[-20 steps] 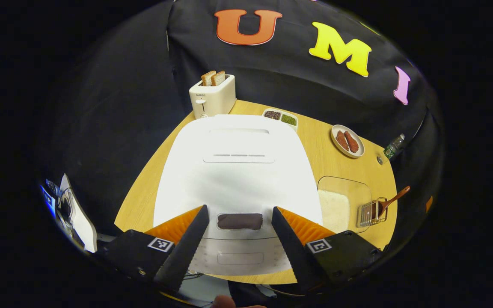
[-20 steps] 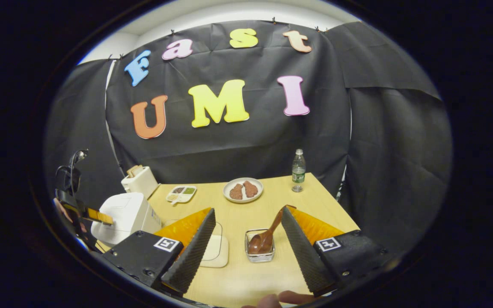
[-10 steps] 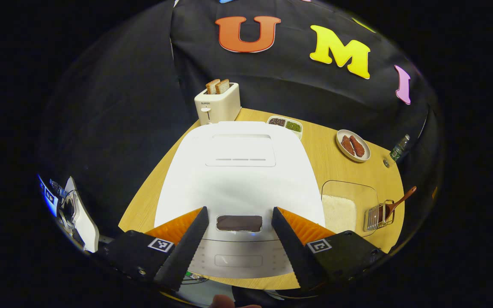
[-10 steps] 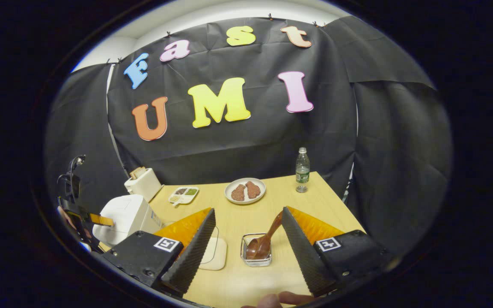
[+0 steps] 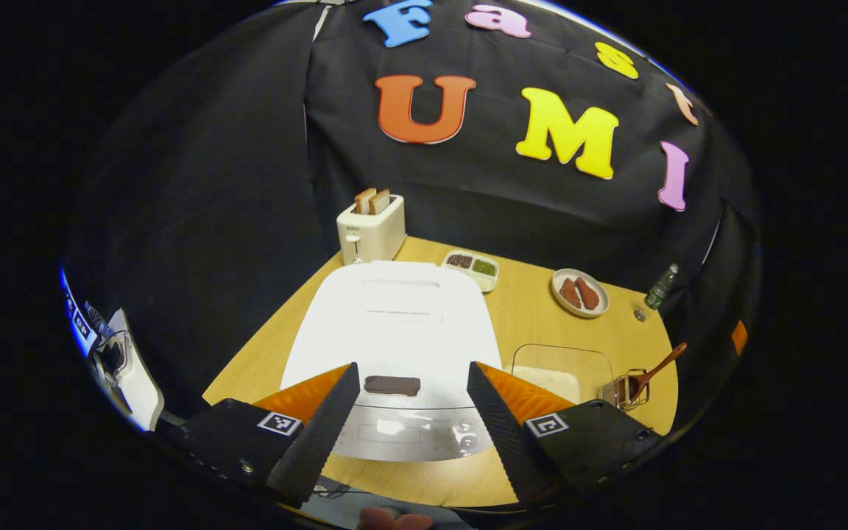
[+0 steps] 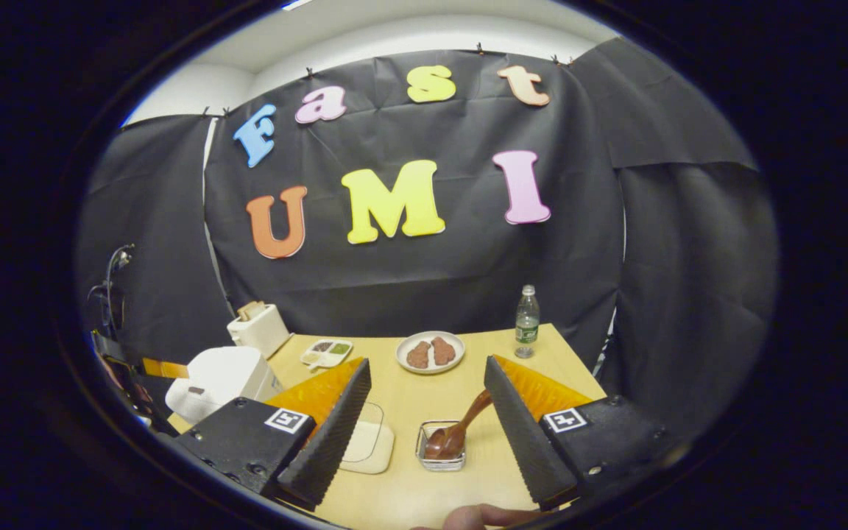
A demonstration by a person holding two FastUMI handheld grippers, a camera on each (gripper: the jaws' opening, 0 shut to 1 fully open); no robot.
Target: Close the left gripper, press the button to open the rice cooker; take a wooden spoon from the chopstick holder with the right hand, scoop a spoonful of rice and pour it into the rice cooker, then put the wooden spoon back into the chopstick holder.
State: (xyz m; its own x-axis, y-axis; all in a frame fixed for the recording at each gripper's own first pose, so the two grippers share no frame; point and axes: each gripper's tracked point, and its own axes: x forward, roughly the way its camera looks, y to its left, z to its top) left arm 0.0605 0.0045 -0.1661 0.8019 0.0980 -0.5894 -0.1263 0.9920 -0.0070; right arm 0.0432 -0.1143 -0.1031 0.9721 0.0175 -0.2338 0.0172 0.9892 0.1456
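Left gripper view: left gripper spread wide w/ nothing held, white boxy rice cooker dead ahead, lid down, its dark oblong button between the tips, so left is nearer. Right gripper view: right gripper wide, empty; brown wooden spoon in small wire chopstick holder just ahead, handle leaning up-right.

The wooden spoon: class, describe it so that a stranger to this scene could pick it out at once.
Start at the big white rice cooker on the wooden table. To its right lies a clear container of rice, then a small wire chopstick holder. The wooden spoon stands in it, bowl down, its brown handle slanting out: the only utensil there.
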